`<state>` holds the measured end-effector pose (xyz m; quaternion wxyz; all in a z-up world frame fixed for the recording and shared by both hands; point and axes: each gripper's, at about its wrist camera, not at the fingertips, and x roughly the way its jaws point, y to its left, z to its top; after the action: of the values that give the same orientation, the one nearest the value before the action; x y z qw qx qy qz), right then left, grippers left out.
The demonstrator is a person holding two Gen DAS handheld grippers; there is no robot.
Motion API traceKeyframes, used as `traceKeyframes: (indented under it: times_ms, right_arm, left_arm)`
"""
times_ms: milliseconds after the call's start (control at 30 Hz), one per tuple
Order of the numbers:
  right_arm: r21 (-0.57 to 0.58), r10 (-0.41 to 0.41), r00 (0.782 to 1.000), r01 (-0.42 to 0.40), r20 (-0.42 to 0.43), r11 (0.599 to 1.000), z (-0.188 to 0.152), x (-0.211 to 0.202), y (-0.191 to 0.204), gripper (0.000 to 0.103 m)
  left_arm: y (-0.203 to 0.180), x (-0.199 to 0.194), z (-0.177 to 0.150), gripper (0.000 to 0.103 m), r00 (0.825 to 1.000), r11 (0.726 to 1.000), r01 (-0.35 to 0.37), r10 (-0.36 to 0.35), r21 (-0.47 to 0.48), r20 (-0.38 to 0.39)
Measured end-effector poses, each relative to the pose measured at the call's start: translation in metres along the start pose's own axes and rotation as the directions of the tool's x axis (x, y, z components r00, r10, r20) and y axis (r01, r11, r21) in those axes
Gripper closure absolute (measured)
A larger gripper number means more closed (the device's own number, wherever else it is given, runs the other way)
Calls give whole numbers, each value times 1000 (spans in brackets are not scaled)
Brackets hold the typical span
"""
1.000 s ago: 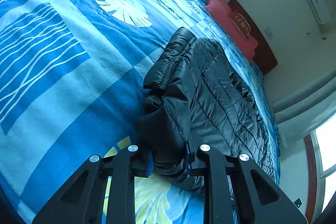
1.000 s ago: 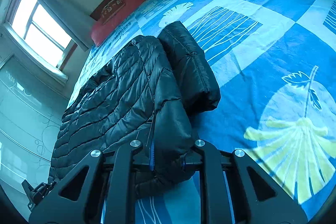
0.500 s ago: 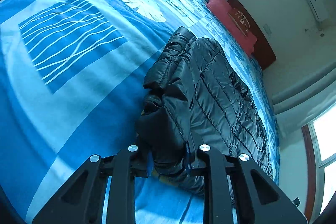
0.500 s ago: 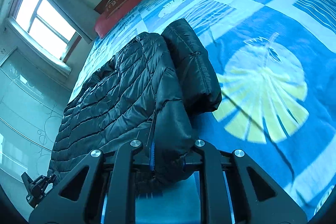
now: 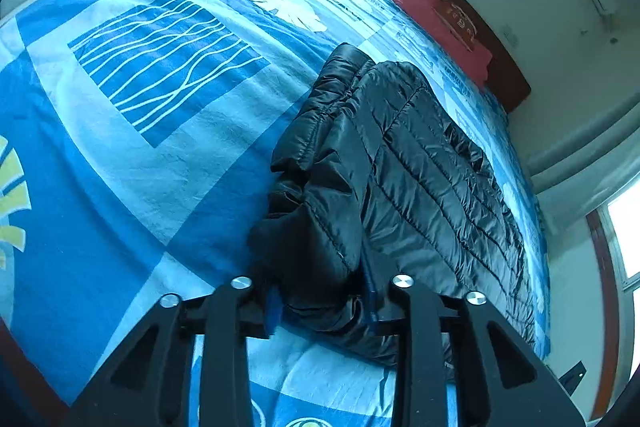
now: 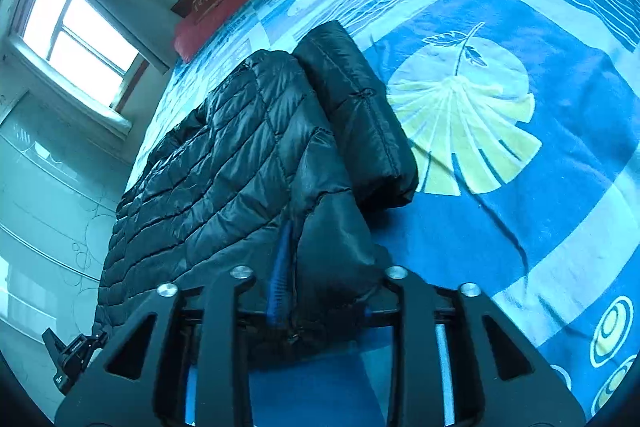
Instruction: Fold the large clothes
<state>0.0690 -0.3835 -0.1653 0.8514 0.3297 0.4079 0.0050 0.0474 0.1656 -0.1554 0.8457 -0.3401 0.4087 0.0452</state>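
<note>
Now, through the left wrist camera, we see the left gripper [image 5: 326, 301] low at the near edge of the black puffer jacket [image 5: 416, 163], which lies on the blue patterned bedspread [image 5: 160, 147]. A thick bunch of the jacket's near hem sits between our jaws, and they are opening; the blue pads stand beside the fabric, and we cannot tell whether they press on it at all. From this hand the jacket's long axis runs straight away from us, towards the far red pillow [image 5: 444, 23] at the headboard, with a folded sleeve along its left side.

Next, through the right wrist camera, the right gripper [image 6: 320, 297] is at the same near hem of the puffer jacket [image 6: 224, 163], and its jaws are opening too, with a fold of dark fabric standing between them. The right pad looks clear of the cloth; the left pad is close against it. Here the body of the jacket stretches away to the far left, towards the window [image 6: 76, 35], and the folded sleeve lies on the right.

Both hands seem equally near, side by side on one hem, so we judge the coming move turns on drawing back along that long axis.
</note>
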Motion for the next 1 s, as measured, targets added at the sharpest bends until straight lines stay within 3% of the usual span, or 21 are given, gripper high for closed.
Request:
traceKeyframes:
  times_ms: [67,167,367,533,600,800,1000]
  right_arm:
    - [-11,-15,1000,15,2,1000,-2,-5,0,54]
    - [-28,-36,999,36,5,999,-6,-21,-4,46]
    - [6,-105,994,105,22,994,-10,-54,-25,45]
    - [-22,-207,974,210,92,977,-2,-75,-23,49]
    - [-47,-213,971,219,110,975,3,-76,-12,58]
    - [-201,-133,989,144,65,969,7,-49,50,58]
    - [-371,-102,994,78,-43,925,4,19,134,58]
  left_arm:
    - [0,-4,-1,55,1000,1000,-11,11,17,-5]
    - [3,-10,-4,45,1000,1000,-5,6,27,-30]
    - [19,-29,-6,41,999,999,-22,23,27,-35]
    - [25,-50,10,41,997,997,-72,72,29,12]
    - [21,-53,18,41,997,996,-75,74,50,22]
    - [-3,-37,38,40,995,982,-89,94,166,-17]
    - [-29,-13,57,40,994,965,-96,106,245,-29]
